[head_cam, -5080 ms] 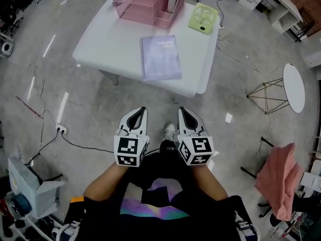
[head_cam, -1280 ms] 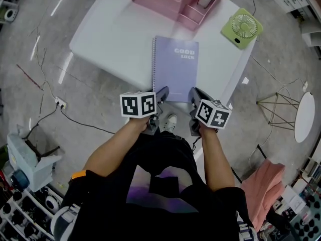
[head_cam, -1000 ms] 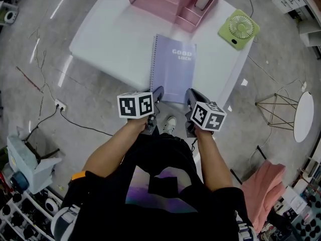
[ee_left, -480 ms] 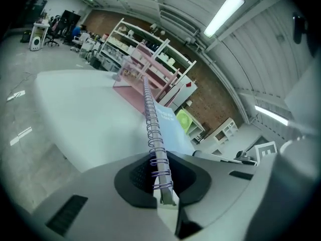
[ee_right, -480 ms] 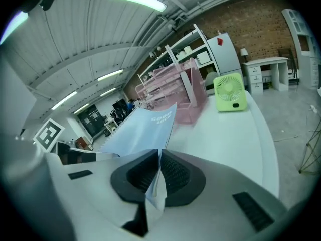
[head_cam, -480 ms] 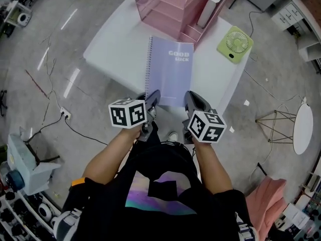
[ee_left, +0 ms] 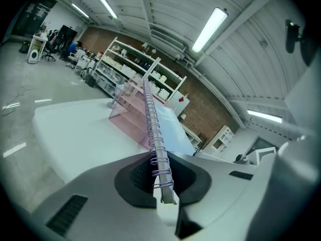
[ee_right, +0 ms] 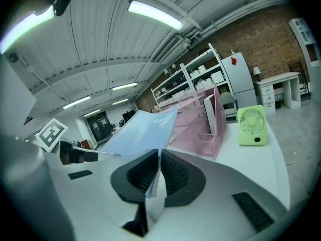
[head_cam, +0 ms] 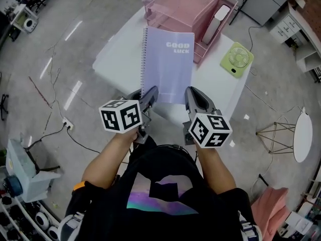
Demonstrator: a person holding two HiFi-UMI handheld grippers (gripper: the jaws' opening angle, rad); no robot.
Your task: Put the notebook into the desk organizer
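Note:
A lilac spiral notebook (head_cam: 167, 64) with white print on its cover is held up above the white table (head_cam: 118, 59), lifted off it. My left gripper (head_cam: 149, 95) is shut on its near left corner, at the spiral binding (ee_left: 156, 144). My right gripper (head_cam: 191, 97) is shut on the near right corner of the notebook (ee_right: 143, 129). The pink desk organizer (head_cam: 183, 6) stands at the far side of the table, just beyond the notebook's far edge; it also shows as the pink organizer (ee_right: 200, 122) past the right jaws and as the pink organizer (ee_left: 131, 107) behind the spiral.
A white upright object (head_cam: 214, 24) stands in the organizer's right slot. A green desk fan (head_cam: 236, 59) lies on the table's right part, seen too as the fan (ee_right: 252, 125). Cables (head_cam: 55, 129) run over the floor at the left. A round white side table (head_cam: 302, 136) stands at the right.
Both grippers closed on the notebook's near corners and raised it off the table, toward the organizer. The head view has shifted so the organizer is nearer the middle.

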